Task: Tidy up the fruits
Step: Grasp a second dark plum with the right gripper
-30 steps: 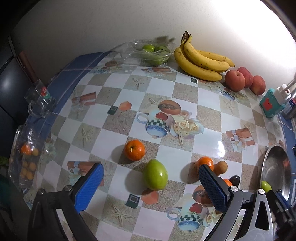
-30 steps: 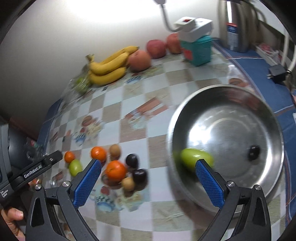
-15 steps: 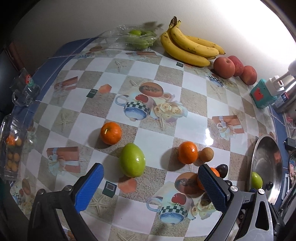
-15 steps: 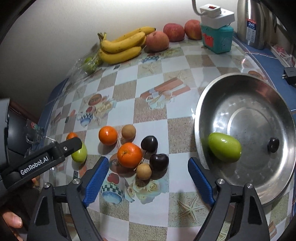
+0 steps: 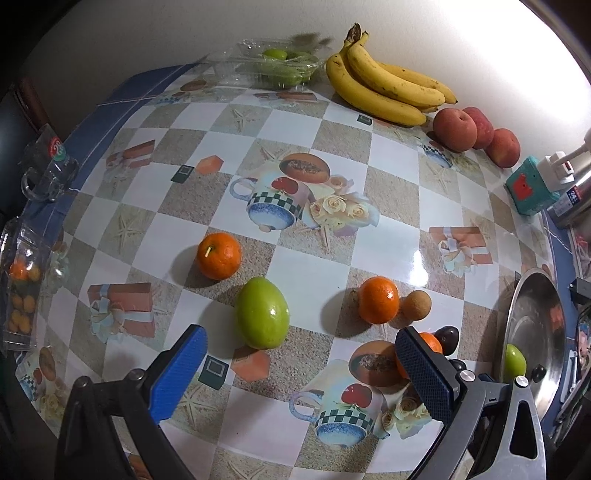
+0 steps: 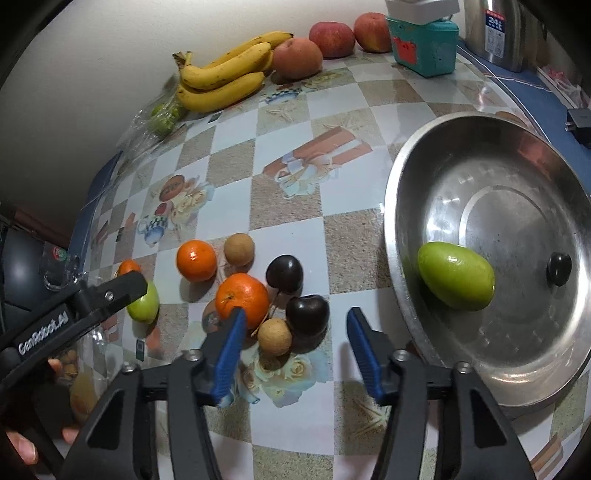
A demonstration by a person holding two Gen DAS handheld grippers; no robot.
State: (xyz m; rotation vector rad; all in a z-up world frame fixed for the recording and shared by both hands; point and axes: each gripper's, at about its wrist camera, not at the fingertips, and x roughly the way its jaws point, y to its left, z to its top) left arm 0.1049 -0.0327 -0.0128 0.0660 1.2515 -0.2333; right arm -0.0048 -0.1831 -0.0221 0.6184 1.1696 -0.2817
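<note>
A green fruit lies on the patterned tablecloth just ahead of my open, empty left gripper. Oranges lie beside it. My right gripper is open and empty, low over a cluster: an orange, two dark plums and two small brown fruits. A steel pan at the right holds another green fruit. The left gripper's finger shows in the right wrist view.
Bananas, three peaches and a clear box of green fruit line the back wall. A teal box and a steel kettle stand at back right. A glass mug and a clear pack of small oranges sit at the left edge.
My right gripper swung left from the pan to the fruit cluster, and its jaws narrowed. The green fruit stayed in the pan. My left gripper drew closer to the green fruit.
</note>
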